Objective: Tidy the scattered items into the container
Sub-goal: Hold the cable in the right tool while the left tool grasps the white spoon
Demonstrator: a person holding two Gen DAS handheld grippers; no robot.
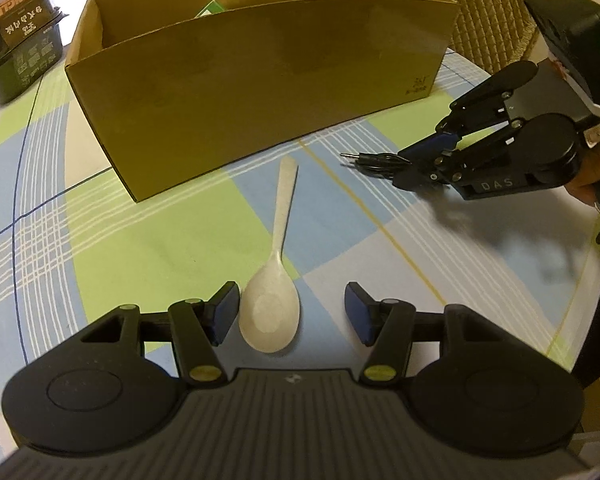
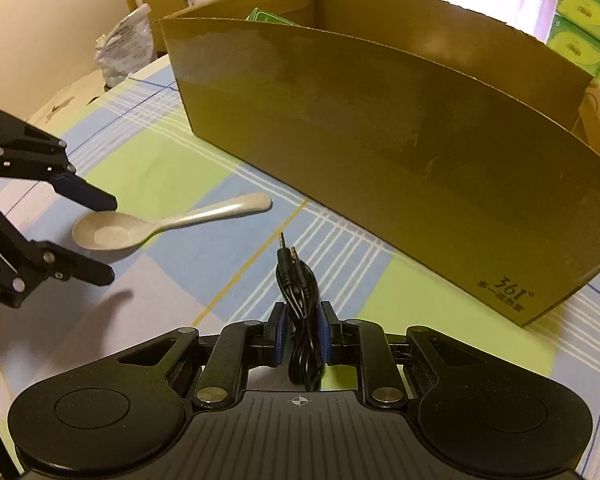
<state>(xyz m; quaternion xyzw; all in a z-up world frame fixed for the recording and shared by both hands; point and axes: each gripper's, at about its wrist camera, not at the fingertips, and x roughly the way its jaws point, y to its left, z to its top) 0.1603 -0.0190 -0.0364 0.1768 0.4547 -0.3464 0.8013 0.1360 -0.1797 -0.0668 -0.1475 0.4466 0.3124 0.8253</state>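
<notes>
White spoon (image 1: pixel 274 280) lies on the checked cloth (image 1: pixel 140 248), its bowl between the wide-open pads of the left gripper (image 1: pixel 292 316). Right gripper (image 2: pixel 302 330) pinches a coiled black cable (image 2: pixel 300 300). Beyond stands the cardboard box (image 1: pixel 260 80).

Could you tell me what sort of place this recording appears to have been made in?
Probably a home dining area: a checked tablecloth covers the table, a cushioned chair stands behind the cardboard box, and stacked tissue packs sit nearby.
</notes>
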